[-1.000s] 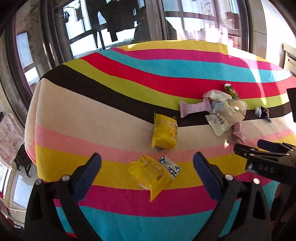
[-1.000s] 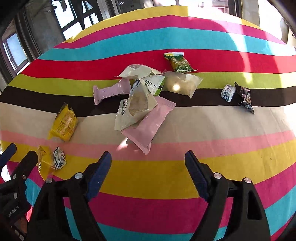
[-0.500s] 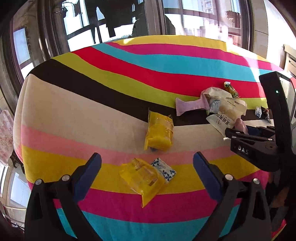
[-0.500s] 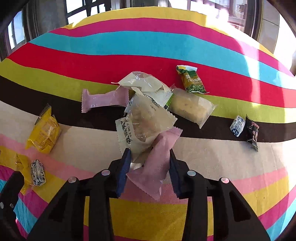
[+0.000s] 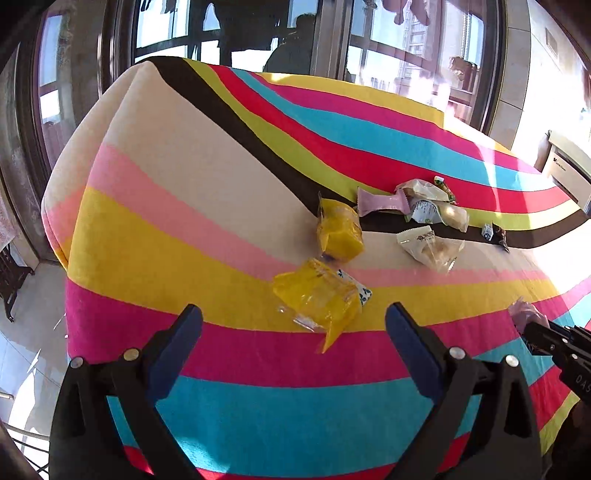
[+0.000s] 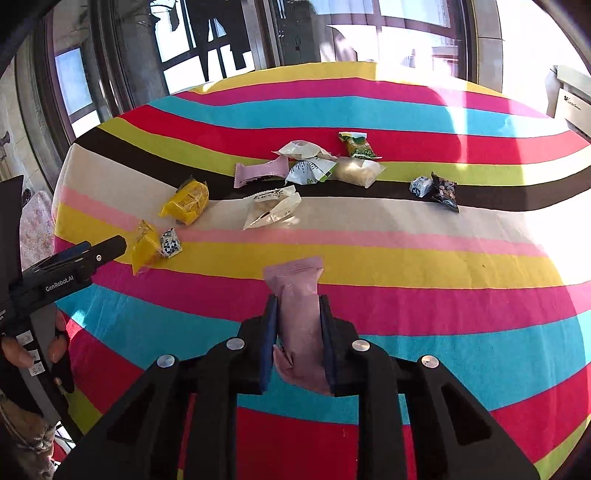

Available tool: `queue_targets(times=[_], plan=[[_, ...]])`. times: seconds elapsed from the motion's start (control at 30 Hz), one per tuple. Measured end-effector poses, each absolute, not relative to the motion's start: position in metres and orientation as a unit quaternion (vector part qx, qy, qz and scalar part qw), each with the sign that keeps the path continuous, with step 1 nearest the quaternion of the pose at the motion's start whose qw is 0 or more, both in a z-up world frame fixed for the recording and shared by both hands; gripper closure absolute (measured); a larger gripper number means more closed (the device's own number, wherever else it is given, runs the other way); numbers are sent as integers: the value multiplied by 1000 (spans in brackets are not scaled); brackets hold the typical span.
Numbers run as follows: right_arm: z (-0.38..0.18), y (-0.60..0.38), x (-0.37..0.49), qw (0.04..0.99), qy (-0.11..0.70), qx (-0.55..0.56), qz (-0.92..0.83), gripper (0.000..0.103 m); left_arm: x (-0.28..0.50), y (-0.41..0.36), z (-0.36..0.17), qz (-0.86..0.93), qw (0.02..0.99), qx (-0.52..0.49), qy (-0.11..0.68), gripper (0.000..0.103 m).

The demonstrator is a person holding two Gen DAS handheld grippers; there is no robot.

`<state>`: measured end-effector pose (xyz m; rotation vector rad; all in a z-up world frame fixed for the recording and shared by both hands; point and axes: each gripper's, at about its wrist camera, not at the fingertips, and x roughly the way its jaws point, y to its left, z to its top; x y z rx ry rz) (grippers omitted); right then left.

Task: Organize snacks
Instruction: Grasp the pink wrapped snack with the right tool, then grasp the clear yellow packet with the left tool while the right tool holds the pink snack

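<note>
My right gripper [image 6: 297, 314] is shut on a pink snack packet [image 6: 297, 306] and holds it above the striped tablecloth [image 6: 406, 258], near the front. My left gripper [image 5: 293, 328] is open and empty, just short of a crumpled yellow packet [image 5: 317, 295] with a small blue-white candy [image 5: 360, 291] beside it. A second yellow packet [image 5: 338, 230] lies behind. In the right wrist view the same yellow packets [image 6: 186, 201] lie left. A clear cracker packet [image 6: 271, 210] lies alone mid-table. A cluster behind holds another pink packet [image 6: 260, 173], white packets [image 6: 308, 170] and a green one [image 6: 356, 146].
A small blue-white candy [image 6: 419, 184] and a dark packet [image 6: 445, 190] lie on the black stripe at right. The left gripper's side [image 6: 70, 266] shows at the left of the right wrist view. Windows [image 5: 229, 33] stand behind the table. The table's left edge [image 5: 62, 229] drops to the floor.
My right gripper closed on the pink packet and lifted it back toward the front, off the pile. The clear cracker packet stayed behind. My left gripper swung left and nearer the yellow packets.
</note>
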<state>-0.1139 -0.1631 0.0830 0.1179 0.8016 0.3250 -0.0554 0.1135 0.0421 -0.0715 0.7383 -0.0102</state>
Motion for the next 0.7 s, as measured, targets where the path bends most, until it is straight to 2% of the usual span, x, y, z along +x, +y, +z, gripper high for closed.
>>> queue_targets(times=[0.1,0.23,0.43,0.47,0.5,0.53,0.57,0.7], plan=[[76,-178,-117,903,393,81,155,81,-58,121,34,2,926,-28,377,4],[63,-175,-116,896,406,86,159,80,-40,114,40,-14,920,-69,385,4],[56,-168,-117,895,407,77,162,80,11,94,26,78,899,-68,427,4],[56,-168,-118,895,407,76,163,80,13,95,22,84,895,-72,433,19],[56,-168,-118,895,407,77,164,80,10,96,20,69,895,-87,431,44],[56,-169,-119,896,406,78,165,80,3,98,21,63,897,-101,425,51],[56,-170,-119,896,405,79,166,80,-4,97,23,60,899,-102,422,63],[55,-171,-119,895,402,85,172,80,-37,94,24,50,906,-81,412,64]])
